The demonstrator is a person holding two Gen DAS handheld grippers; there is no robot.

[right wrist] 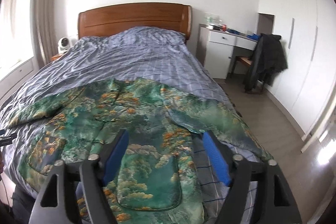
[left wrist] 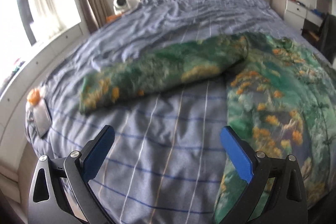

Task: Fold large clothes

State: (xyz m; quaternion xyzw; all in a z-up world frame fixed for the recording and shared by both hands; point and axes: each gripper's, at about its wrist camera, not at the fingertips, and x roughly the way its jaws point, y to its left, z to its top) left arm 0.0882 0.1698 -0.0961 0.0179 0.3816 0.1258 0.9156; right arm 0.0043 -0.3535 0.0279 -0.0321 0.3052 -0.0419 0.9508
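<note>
A large green jacket (right wrist: 134, 114) printed with orange flowers lies front up on the blue checked bed cover (right wrist: 136, 56). Its left sleeve (left wrist: 157, 72) stretches out over the cover, and its right sleeve (right wrist: 220, 119) reaches toward the bed's right edge. My left gripper (left wrist: 167, 129) is open above bare cover, just left of the jacket's body (left wrist: 273, 87), with nothing between its blue pads. My right gripper (right wrist: 165, 134) is open above the jacket's lower front, near a patch pocket (right wrist: 151, 186); the cloth lies flat between its fingers.
A wooden headboard (right wrist: 134, 16) stands at the far end. A flat dark item with an orange charm (left wrist: 40, 117) lies near the bed's left edge. A small fan (right wrist: 63, 44) stands by the window; a white desk (right wrist: 226, 41) and a chair draped with a dark coat (right wrist: 266, 58) are on the right.
</note>
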